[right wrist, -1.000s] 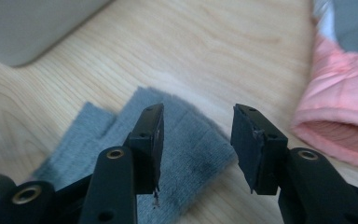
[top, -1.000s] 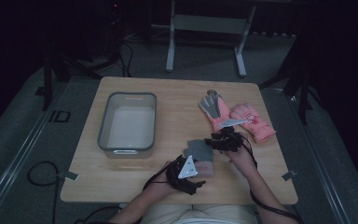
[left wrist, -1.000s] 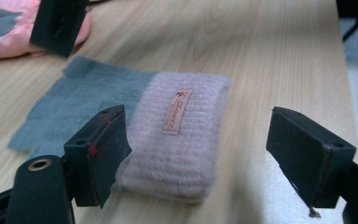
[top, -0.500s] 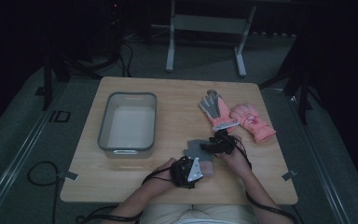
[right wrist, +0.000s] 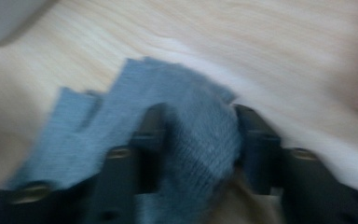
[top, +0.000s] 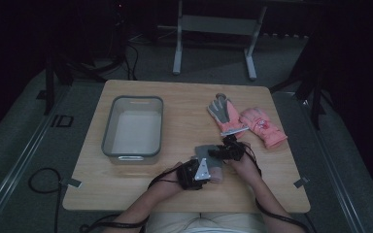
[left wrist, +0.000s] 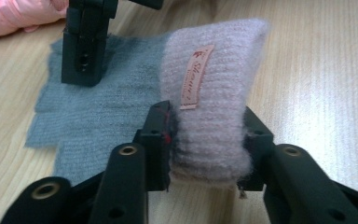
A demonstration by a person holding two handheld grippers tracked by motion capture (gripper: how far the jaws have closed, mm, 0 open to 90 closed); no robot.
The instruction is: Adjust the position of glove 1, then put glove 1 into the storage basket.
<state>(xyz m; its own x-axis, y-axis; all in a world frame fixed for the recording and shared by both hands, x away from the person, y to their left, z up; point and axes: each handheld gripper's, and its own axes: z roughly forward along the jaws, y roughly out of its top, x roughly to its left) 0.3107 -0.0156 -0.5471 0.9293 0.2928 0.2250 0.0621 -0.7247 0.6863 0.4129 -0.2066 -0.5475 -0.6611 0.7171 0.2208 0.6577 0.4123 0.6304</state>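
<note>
Both hands have come closer together since the earlier picture, and the jaws of both grippers have just been closing. Around the work, one grey tray (top: 132, 127) stands on the left part of the wooden table (top: 184, 99), well apart from the hands, and two pink gloves (top: 246, 120) lie at the right, just behind the right gripper (top: 219, 153); nothing blocks the way. One knitted mitten (left wrist: 121, 98) lies flat on the table near the front edge, with a grey body and a pale pink cuff (left wrist: 212, 98) that carries one small label (left wrist: 196, 77). The left gripper (left wrist: 208, 140) has the folded cuff pinched between its two pads, the cuff standing upright. The right gripper grips a raised fold of the grey body (right wrist: 196, 135) at the other end
</note>
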